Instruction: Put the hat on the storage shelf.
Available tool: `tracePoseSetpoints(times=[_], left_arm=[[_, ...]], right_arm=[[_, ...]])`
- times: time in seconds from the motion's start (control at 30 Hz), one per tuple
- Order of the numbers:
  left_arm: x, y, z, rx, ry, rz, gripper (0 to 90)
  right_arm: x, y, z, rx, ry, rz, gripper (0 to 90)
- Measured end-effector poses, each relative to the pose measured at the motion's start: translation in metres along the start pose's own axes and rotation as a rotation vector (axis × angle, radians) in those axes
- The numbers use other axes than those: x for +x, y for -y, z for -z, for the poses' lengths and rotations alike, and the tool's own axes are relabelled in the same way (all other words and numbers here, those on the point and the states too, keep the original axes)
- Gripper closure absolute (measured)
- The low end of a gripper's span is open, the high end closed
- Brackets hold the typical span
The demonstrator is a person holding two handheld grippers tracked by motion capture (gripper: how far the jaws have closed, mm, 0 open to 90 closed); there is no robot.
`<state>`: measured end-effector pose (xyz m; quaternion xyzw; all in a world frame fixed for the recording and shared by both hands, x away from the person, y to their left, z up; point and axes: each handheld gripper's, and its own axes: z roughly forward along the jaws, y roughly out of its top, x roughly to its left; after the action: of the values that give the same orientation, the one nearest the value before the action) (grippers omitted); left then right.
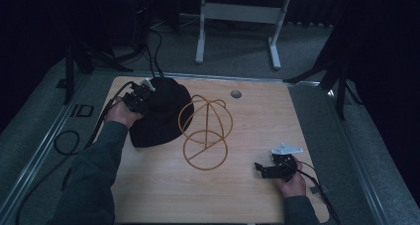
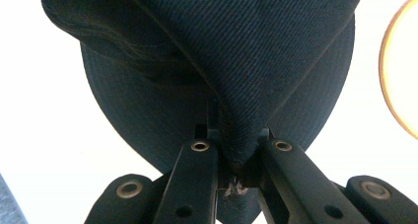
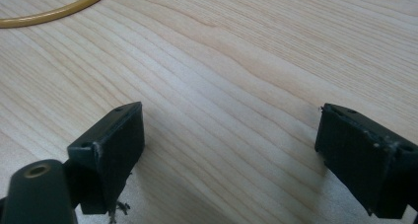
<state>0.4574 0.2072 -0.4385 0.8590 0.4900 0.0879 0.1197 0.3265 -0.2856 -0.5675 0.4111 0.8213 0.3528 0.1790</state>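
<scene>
We find the left tongs [image 2: 231, 152] pinching a fold of the black hat [image 1: 161, 118], which lies on the counter [image 1: 247, 195] touching the wire stand [image 1: 205, 133]. The right tongs [image 3: 229, 157] rest spread, holding nothing. We advise lifting the hat slowly and confirming the fabric stays clamped before carrying it over the stand.

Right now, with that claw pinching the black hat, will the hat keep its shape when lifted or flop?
Probably flop: the hat is woven cloth that folds into a ridge where the left claw pinches it. It looks light for its size. Its wide brim lies flat on the table, so it may sag and drag.
</scene>
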Motion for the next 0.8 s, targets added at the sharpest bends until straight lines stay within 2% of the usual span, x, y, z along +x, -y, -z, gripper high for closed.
tracePoseSetpoints(times=[0.37,0.8], left_arm=[[0.003,0.004,0.014,0.002,0.017,-0.027,88.2],[0.009,0.009,0.027,-0.03,0.036,-0.017,88.5]], right_arm=[[0.0,0.0,0.0,0.0,0.0,0.0,11.3],[0.0,0.0,0.0,0.0,0.0,0.0,11.3]])
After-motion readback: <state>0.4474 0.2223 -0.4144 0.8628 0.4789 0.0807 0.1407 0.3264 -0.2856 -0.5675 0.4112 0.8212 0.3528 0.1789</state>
